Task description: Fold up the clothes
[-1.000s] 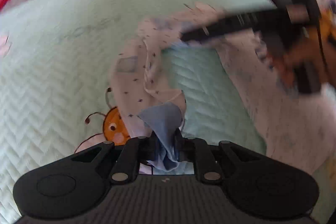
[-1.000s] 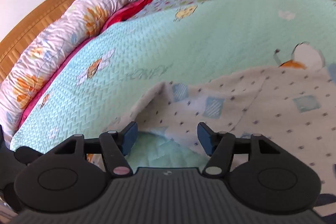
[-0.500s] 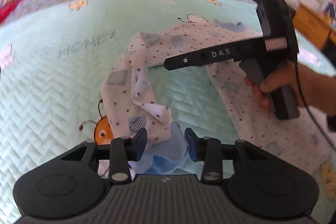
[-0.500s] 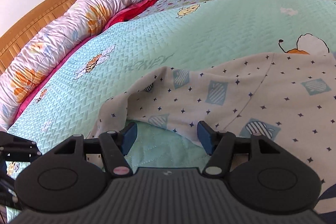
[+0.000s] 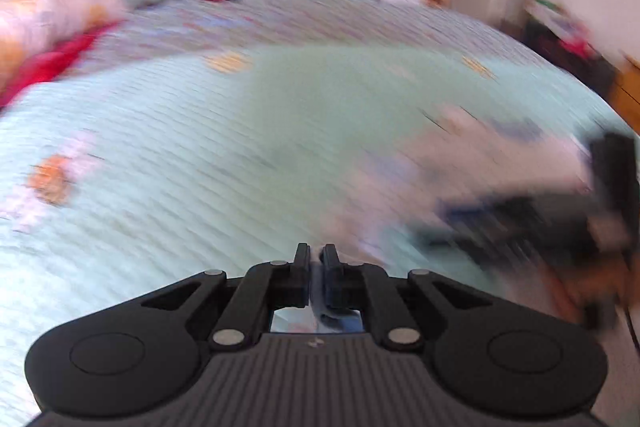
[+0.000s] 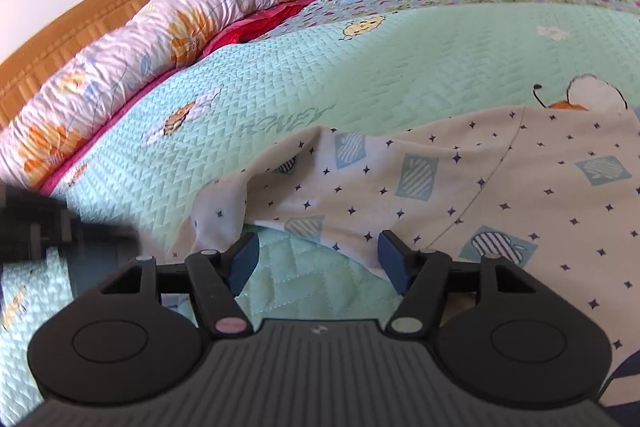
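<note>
The jaws of the left gripper are standing together, having just been closing; only a thin sliver of pale blue shows in the slit between the pads, and the blur is preventing any ruling on whether cloth is pinched there. The jaws of the right gripper are standing wide apart, having just been opening slightly, with nothing pressed between the blue pads.

The left wrist view is smearing heavily. The green quilted bedspread is filling the centre of that frame. At the right of the frame a pale mass, reading as the garment, is lying on the bedspread, and beside it at the right edge a dark blurred shape, apparently the other gripper, is showing.

In the right wrist view the white garment, printed with small dark stars and blue striped-apple squares, is lying spread on the bedspread across the centre and right of the frame. Its near hem is running just ahead of the open fingers, the right-hand pad is sitting over the cloth's edge, and bare bedspread is showing between the two pads. A raised fold of the garment is standing at centre left. A floral pillow is lying along the wooden headboard in the upper left. A dark blurred object is intruding at the left edge, midway down.
</note>
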Tool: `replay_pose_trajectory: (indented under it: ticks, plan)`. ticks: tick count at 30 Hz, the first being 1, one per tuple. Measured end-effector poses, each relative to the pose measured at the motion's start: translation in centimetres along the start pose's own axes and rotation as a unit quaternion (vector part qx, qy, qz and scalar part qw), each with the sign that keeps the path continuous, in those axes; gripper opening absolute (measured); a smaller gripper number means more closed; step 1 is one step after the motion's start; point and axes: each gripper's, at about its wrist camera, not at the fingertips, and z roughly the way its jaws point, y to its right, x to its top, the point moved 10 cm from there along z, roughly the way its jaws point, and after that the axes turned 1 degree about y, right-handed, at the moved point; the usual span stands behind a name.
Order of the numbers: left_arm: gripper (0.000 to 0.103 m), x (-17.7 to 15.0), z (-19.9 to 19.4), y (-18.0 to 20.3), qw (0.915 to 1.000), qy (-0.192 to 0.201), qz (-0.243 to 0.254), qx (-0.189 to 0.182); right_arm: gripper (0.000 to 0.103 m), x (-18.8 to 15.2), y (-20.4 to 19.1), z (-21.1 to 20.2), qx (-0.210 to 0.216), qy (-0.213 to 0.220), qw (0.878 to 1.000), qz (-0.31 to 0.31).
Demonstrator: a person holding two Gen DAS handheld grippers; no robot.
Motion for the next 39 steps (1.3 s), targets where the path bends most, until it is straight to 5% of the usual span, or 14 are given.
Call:
replay_pose_trajectory:
  ticks: [5, 8, 15, 18, 20, 22, 24, 26, 30, 34, 39]
  plan:
    - [0.006, 5.6, 2.5, -9.2, 0.9943, -0.011, -0.03, 0.102, 0.074, -0.8, -1.2, 0.4, -0.014, 0.0, 0.997, -0.071]
    - [0.006, 6.1, 5.3, -12.2, 0.992, -0.05, -0.054, 0.102, 0.083, -1.1, -1.7, 0.7, -0.014, -0.002, 0.996, -0.094]
    - [0.007, 4.4, 5.8, -11.6, 0.9843, -0.13, -0.016, 0.118, 0.085, -0.8, -0.4, 0.0, 0.037, 0.016, 0.999, -0.035]
    - [0.007, 0.3, 8.2, -12.5, 0.97, -0.206, 0.007, 0.129, 0.085, -0.4, 0.3, -0.4, 0.063, 0.024, 0.998, 0.0]
    - [0.007, -1.6, 9.0, -12.0, 0.9701, -0.213, -0.001, 0.116, 0.084, 0.3, 0.4, -0.9, 0.081, 0.022, 0.996, 0.025]
    - [0.007, -1.9, 8.6, -11.8, 0.9729, -0.196, 0.0, 0.123, 0.07, 1.8, 1.0, -2.1, 0.095, 0.023, 0.994, 0.042]
    - [0.007, -2.3, 8.1, -11.7, 0.975, -0.182, -0.01, 0.128, 0.069, 4.9, 1.8, -3.8, 0.079, 0.054, 0.995, 0.002]
    - [0.007, -2.6, 7.7, -11.5, 0.9753, -0.177, -0.009, 0.132, 0.068, 7.3, 3.0, -3.3, 0.049, 0.041, 0.995, -0.07]
    - [0.007, -2.7, 7.6, -10.6, 0.9743, -0.175, 0.019, 0.141, 0.058, 9.4, 5.0, 1.3, 0.018, -0.03, 0.962, -0.271]
    - [0.007, -2.7, 7.9, -10.8, 0.9744, -0.173, 0.027, 0.141, 0.036, 8.5, 6.9, 4.7, 0.05, -0.13, 0.93, -0.341]
    - [0.007, -2.8, 8.1, -10.8, 0.975, -0.172, 0.028, 0.138, 0.037, 8.4, 7.0, 5.9, 0.097, -0.177, 0.908, -0.367]
